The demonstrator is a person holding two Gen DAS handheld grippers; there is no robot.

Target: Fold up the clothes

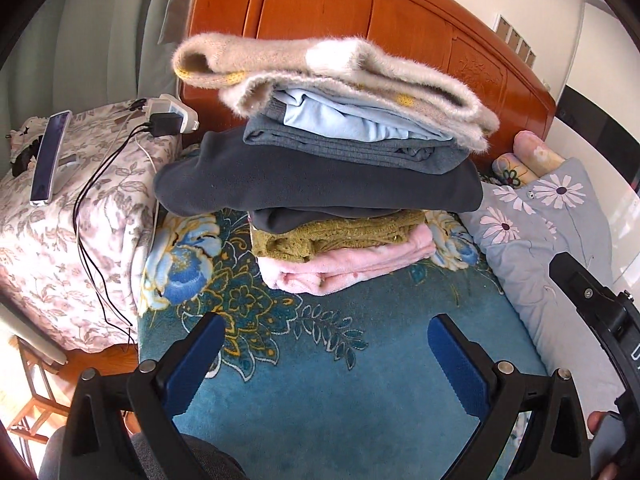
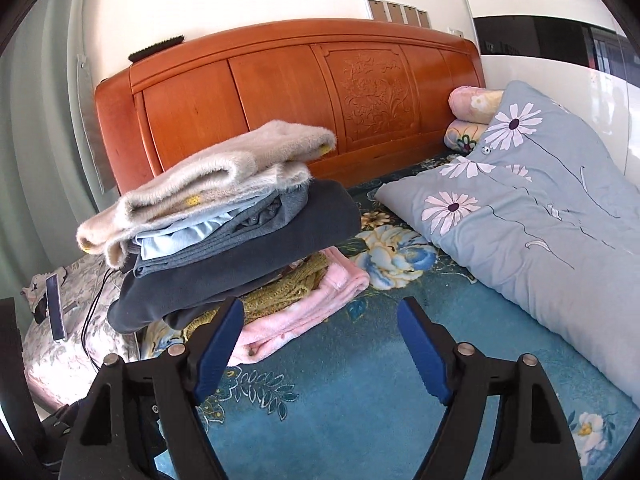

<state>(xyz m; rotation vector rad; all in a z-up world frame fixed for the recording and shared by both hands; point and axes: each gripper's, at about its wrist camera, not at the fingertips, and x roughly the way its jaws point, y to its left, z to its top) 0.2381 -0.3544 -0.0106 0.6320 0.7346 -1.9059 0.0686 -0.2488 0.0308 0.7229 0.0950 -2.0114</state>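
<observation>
A stack of folded clothes (image 1: 320, 168) stands on the teal floral bed blanket (image 1: 340, 380) near the headboard. A fuzzy beige sweater (image 1: 328, 72) lies on top, then light blue, grey and dark grey pieces, an olive knit (image 1: 332, 236) and a pink fleece (image 1: 344, 268) at the bottom. The stack also shows in the right wrist view (image 2: 224, 220). My left gripper (image 1: 326, 340) is open and empty, in front of the stack. My right gripper (image 2: 320, 328) is open and empty, its left finger just before the pink fleece (image 2: 308, 304).
An orange wooden headboard (image 2: 288, 92) stands behind the stack. A blue daisy-print pillow (image 2: 532, 208) lies on the right. On the left, a floral-covered stand (image 1: 52, 240) holds a phone (image 1: 50, 156), a charger and black cables (image 1: 92, 216). Rolled pillows (image 2: 468, 120) sit by the headboard.
</observation>
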